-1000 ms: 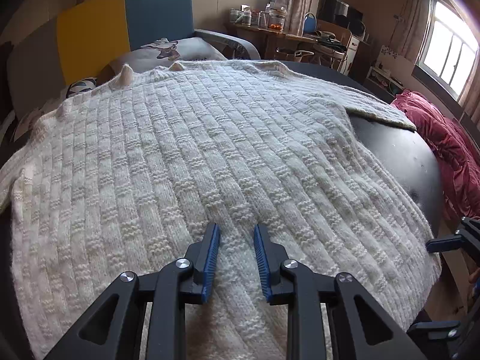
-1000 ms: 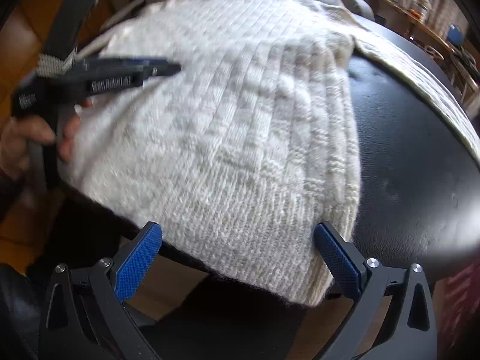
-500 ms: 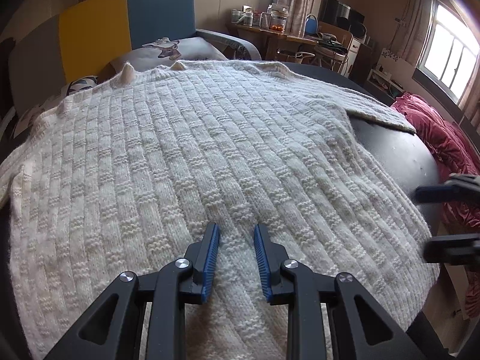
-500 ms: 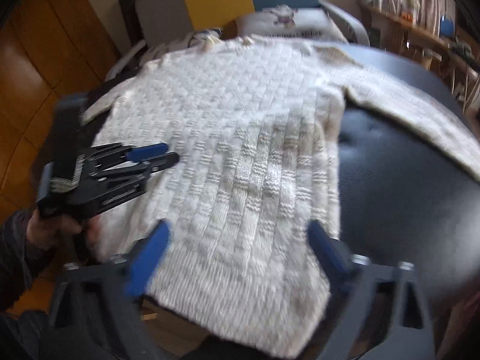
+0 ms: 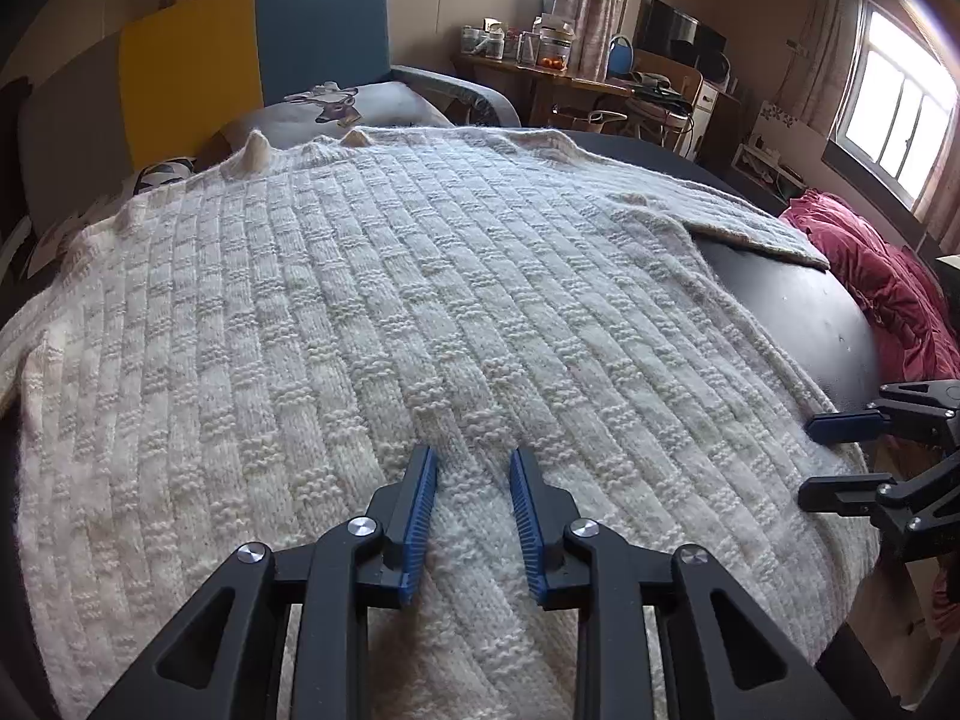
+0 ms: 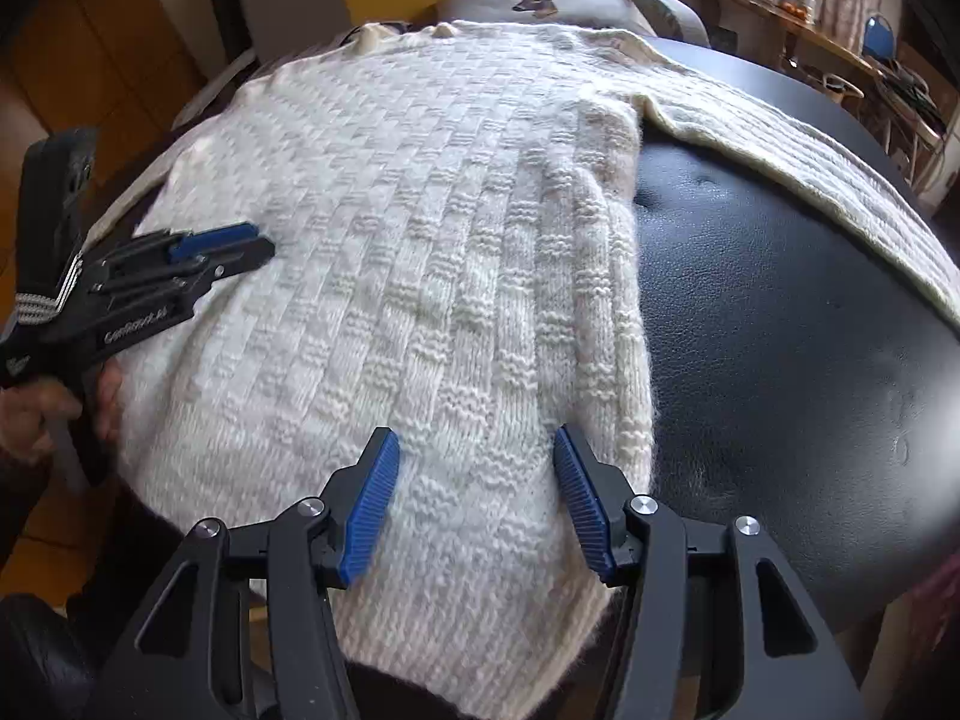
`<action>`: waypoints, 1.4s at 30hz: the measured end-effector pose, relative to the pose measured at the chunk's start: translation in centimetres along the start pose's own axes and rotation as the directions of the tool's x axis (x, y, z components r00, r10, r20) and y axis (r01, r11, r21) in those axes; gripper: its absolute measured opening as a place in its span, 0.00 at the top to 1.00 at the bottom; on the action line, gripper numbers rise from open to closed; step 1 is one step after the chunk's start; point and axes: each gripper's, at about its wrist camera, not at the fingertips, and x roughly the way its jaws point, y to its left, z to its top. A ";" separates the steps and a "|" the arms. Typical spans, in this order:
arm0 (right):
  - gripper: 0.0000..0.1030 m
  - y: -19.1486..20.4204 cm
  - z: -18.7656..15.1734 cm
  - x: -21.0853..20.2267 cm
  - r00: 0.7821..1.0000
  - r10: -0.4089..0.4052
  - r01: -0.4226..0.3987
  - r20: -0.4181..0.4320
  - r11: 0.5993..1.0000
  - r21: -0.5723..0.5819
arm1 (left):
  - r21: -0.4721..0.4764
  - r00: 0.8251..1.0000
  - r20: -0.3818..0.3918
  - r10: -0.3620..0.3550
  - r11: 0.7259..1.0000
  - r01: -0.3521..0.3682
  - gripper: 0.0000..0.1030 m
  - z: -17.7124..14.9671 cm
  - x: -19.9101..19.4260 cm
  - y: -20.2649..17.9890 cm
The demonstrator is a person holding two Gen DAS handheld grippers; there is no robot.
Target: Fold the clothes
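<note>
A cream knitted sweater (image 5: 420,300) lies spread flat on a round black table (image 5: 798,312), neck at the far side. One sleeve (image 6: 810,138) stretches out to the right over the black top. My left gripper (image 5: 471,462) rests on the knit near the front hem. Its jaws are opening slightly, with flat fabric showing between them and no pinch on it. My right gripper (image 6: 477,450) stands over the sweater's (image 6: 450,240) front right corner. Its jaws are closing with the knit between them, the pads apart from it. Each gripper also shows in the other view, left gripper (image 6: 264,241) and right gripper (image 5: 810,459).
A yellow and blue armchair (image 5: 252,60) with a printed cushion (image 5: 336,108) stands behind the table. A red quilted cloth (image 5: 888,294) lies at the right. A wooden desk (image 5: 540,69) with jars is further back. A person's hand (image 6: 36,414) grips the left tool.
The right gripper has moved in over the sweater's front right corner and its jaws have narrowed a good deal. The left gripper has stayed in place on the knit.
</note>
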 end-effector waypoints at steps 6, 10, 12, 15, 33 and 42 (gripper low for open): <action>0.36 0.1 4.1 -2.0 0.989 0.091 -0.092 0.115 0.996 -0.004 | 0.013 1.000 -0.003 -0.005 1.000 0.005 0.75 0.1 0.1 0.0; 0.31 -0.4 6.5 1.7 0.992 0.100 -0.102 0.074 0.994 0.031 | 0.010 1.000 -0.001 -0.003 1.000 0.003 0.75 0.0 0.1 0.0; 0.31 -1.2 6.3 3.3 0.995 0.082 -0.085 0.051 0.995 0.060 | 0.008 1.000 0.001 -0.005 1.000 0.005 0.75 0.0 0.1 0.1; 0.31 -1.0 4.9 3.1 0.994 0.052 -0.054 0.094 0.998 0.023 | -0.001 1.000 0.003 -0.015 1.000 0.015 0.75 0.0 0.1 0.2; 0.07 -1.7 10.5 3.4 0.979 0.166 -0.177 0.122 0.980 0.089 | -0.025 0.999 0.012 -0.032 0.999 0.032 0.74 -0.1 0.1 0.5; 0.07 -3.9 8.6 3.4 0.975 0.188 -0.203 0.116 0.971 0.130 | -0.053 0.998 0.021 -0.058 0.997 0.059 0.74 -0.2 0.0 1.1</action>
